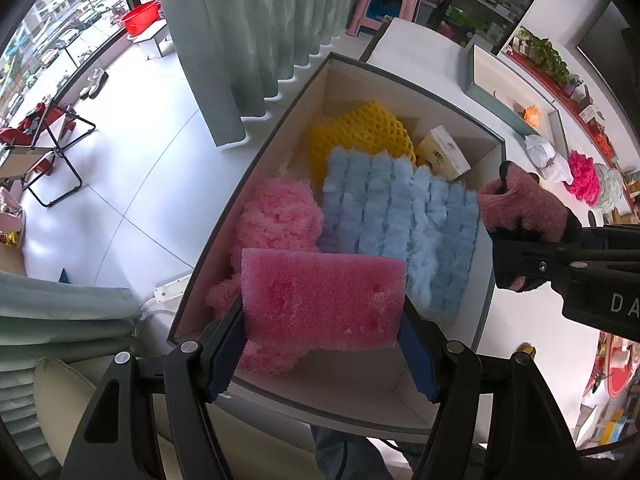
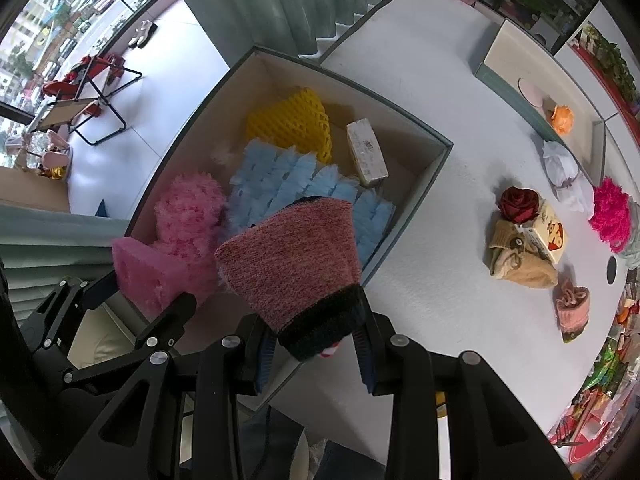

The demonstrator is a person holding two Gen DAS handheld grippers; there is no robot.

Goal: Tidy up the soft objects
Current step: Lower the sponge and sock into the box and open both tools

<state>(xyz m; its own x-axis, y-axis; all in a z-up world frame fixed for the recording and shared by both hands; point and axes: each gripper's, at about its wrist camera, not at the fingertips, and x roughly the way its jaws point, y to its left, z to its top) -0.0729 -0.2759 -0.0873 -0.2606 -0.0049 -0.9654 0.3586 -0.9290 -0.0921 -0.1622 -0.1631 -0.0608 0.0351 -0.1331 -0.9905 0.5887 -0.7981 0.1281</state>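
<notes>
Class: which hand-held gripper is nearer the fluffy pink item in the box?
Left hand-held gripper, holding its pink sponge just over the fluffy pink item; right hand-held gripper hangs at the box's opposite side.

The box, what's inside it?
The box holds a yellow net, a blue fluffy pad, a pink fluffy thing and a small carton. Anything beneath them is hidden.

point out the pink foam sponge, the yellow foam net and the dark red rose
pink foam sponge block (image 1: 320, 300): left wrist view, middle of its broad face
yellow foam mesh net (image 1: 360, 128): left wrist view, middle of its lattice
dark red fabric rose (image 2: 519, 203): right wrist view, centre of the bloom
</notes>
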